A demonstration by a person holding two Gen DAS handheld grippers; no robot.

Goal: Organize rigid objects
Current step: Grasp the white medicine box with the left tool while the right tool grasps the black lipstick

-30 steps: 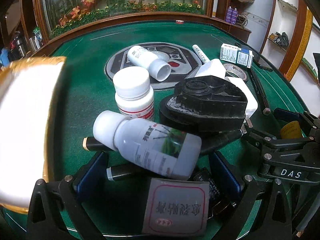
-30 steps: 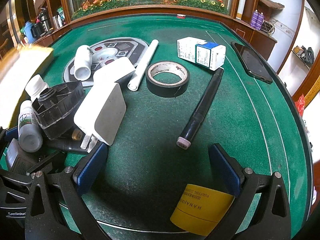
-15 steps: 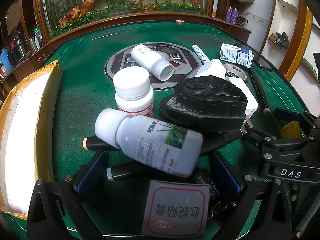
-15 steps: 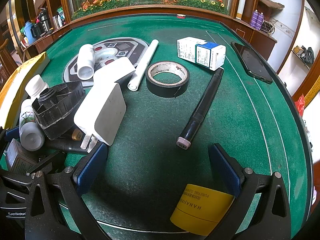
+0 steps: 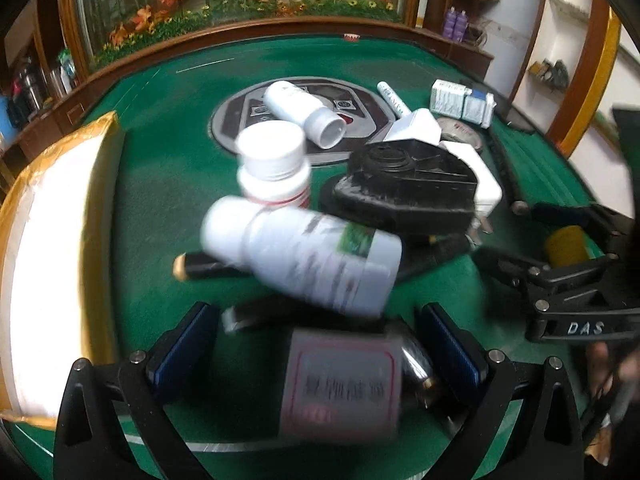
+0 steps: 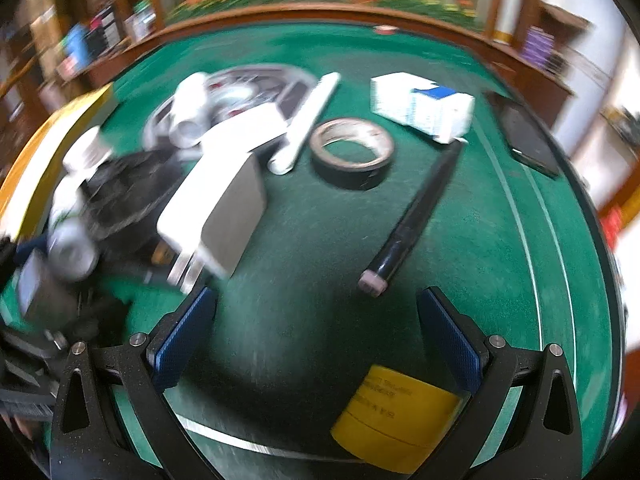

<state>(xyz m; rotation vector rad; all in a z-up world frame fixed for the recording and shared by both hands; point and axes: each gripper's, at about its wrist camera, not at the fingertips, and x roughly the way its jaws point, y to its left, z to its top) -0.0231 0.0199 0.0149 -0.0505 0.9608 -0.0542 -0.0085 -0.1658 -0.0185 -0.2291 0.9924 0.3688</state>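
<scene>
Both views now blurred, steady half second ago: both hands moving. Left hand-held gripper point(image 5: 316, 340) released, jaws wide around lying white plastic bottle with green label point(image 5: 308, 264) in pile on green felt bench point(image 5: 160, 184). Right hand-held gripper point(image 6: 316, 328) released, empty; black marker pen point(image 6: 416, 216) just ahead. Yellow-edged white padded envelope point(image 5: 48, 264) now flat at left. Sorting barely begun, I'd say.

Bare felt point(image 6: 460, 264) right of marker point(image 6: 412, 216); clutter leftward

Matt green felt covers the table point(image 6: 312, 248), wood rims it, and the white bottle point(image 5: 316, 260) looks smooth plastic.
</scene>
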